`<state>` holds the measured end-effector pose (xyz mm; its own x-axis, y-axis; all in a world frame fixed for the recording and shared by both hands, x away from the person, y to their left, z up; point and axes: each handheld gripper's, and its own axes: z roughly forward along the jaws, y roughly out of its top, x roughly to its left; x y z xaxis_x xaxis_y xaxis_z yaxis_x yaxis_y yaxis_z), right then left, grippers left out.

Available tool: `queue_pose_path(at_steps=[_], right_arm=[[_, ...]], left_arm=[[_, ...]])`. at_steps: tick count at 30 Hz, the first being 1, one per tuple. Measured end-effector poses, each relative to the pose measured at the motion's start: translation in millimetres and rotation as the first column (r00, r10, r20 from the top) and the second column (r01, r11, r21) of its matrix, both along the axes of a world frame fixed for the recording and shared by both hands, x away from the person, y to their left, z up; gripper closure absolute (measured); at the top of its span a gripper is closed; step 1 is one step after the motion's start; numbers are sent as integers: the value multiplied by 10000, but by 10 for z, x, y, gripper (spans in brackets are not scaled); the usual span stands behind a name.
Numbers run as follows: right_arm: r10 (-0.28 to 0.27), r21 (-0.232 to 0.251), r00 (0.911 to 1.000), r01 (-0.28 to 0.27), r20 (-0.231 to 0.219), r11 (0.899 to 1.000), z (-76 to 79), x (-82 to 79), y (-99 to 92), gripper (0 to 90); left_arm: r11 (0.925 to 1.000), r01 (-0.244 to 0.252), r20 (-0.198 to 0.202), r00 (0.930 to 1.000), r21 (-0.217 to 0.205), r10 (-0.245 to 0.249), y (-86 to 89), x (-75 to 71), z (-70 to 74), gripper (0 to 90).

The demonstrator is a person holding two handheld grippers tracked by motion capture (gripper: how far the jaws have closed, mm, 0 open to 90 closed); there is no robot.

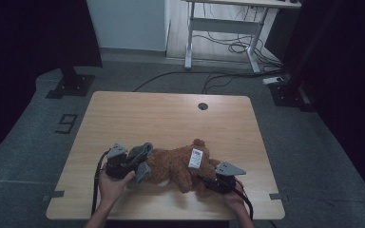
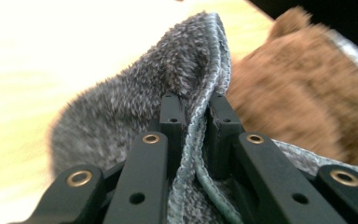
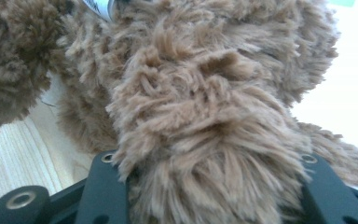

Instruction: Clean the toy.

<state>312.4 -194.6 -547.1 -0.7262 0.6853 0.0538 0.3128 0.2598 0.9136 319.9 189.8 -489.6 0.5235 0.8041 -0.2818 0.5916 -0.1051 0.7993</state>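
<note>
So on the left, the left gripper (image 1: 132, 167) sits near the front-left part of the table (image 1: 171, 114), held by the person's left hand (image 1: 111, 184). Its jaws are pinched tight on the hemmed edge of a grey fuzzy cloth (image 1: 141, 161). In the left gripper view you can see the stitched hem squeezed right between the two black jaws, with the rest of the cloth (image 2: 135, 102) bunched up to the left of them and some more spilling out underneath to the right. The cloth is touching the teddy's left end in the high view, kind of wrapped up against it.

Middle of the table, toward the front edge: a brown teddy (image 1: 176, 166) lying on its side, with a white label (image 1: 196, 158) showing on top. In the left gripper view the teddy (image 2: 303, 93) is just behind the cloth, a bit blurry.

Over on the right, the right gripper (image 1: 214, 184) is down at the teddy's right end, grey plate on top, right hand (image 1: 236, 199) behind it. The right gripper view has brown fur (image 3: 205, 121) packed between the jaws, which sit partway apart and clamp a thick plush limb. Can't say which limb it is. A bit of the label (image 3: 98, 7) peeks in at the top, and bare table (image 3: 14, 154) shows at lower left.

Further back on the table there's a small round hole (image 1: 203, 106).
</note>
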Motion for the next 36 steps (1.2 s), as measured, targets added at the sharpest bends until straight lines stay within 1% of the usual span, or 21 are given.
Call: queue_pose_path(at_steps=[2,4,5,6,7,9,11,15,18,20,21,22,23,25,29,30,31,32,34,35,36], right_arm=[[-25,22,10000,25,-17,10000,-4,-2,-2,524],[-62,50,10000,62,-19,10000,-9,-4,-4,525],[-72,47,10000,72,-8,10000,-9,-6,-4,525],[-77,42,10000,77,-3,10000,-9,-6,-3,526],[-104,52,9999,104,-4,9999,-9,-5,-1,527],[-139,55,9999,139,8,9999,-8,0,1,530],[-195,-2,9998,195,61,9998,-2,9,3,534],[-327,-634,9972,370,666,9973,17,31,42,544],[-478,-799,9950,548,878,9953,23,71,81,547],[-537,-779,9949,604,858,9951,23,95,99,547],[-547,-781,9948,614,857,9951,22,106,104,548],[-544,-775,9948,611,862,9951,22,110,105,548],[-515,-762,9954,577,805,9954,23,110,103,548],[-484,-752,9957,543,787,9957,23,107,97,547],[-413,-724,9957,473,825,9963,12,96,87,547],[-424,-702,9957,483,823,9964,9,89,88,547],[-388,-749,9957,451,838,9962,6,83,86,547],[-383,-751,9960,444,813,9962,4,74,87,547],[-396,-853,9958,466,822,9953,-3,64,79,547],[-387,-893,9962,456,776,9950,-9,59,72,548],[-368,-894,9965,434,745,9950,-9,53,66,548]], left_arm=[[10000,-69,-313,9995,19,70,56,8,-103,788],[9999,-61,-654,9978,114,68,72,15,-207,788],[10000,-50,-825,9966,74,56,72,26,-248,787],[10000,-30,-983,9951,-49,25,72,51,-269,787],[9999,-12,-1033,9946,-112,0,76,68,-257,787],[9999,13,-919,9958,-127,-24,72,110,-153,786],[9998,134,-664,9977,-141,-144,50,151,-3,785],[9964,673,15,9977,-521,-673,-64,220,330,779],[9934,1032,428,9940,-506,-1011,-267,250,563,780],[9902,1389,633,9885,-175,-1375,-503,272,686,781],[9883,1527,675,9861,-59,-1520,-592,283,712,780],[9842,1769,635,9822,29,-1767,-745,303,739,781],[9816,1908,608,9797,47,-1908,-837,315,746,781],[9752,2211,574,9735,93,-2213,-1092,343,730,780],[9577,2863,118,9579,273,-2867,-1580,417,626,779],[9542,2966,-50,9550,399,-2966,-1684,442,593,779],[9520,2997,-205,9540,624,-2990,-1776,465,557,778],[9501,3002,-304,9539,842,-2987,-1847,484,516,777],[9468,3041,-387,9526,1054,-3017,-1915,500,439,776],[9466,3061,-375,9520,1009,-3038,-1905,502,424,776],[9486,3045,-443,9524,863,-3017,-1877,500,422,778]])
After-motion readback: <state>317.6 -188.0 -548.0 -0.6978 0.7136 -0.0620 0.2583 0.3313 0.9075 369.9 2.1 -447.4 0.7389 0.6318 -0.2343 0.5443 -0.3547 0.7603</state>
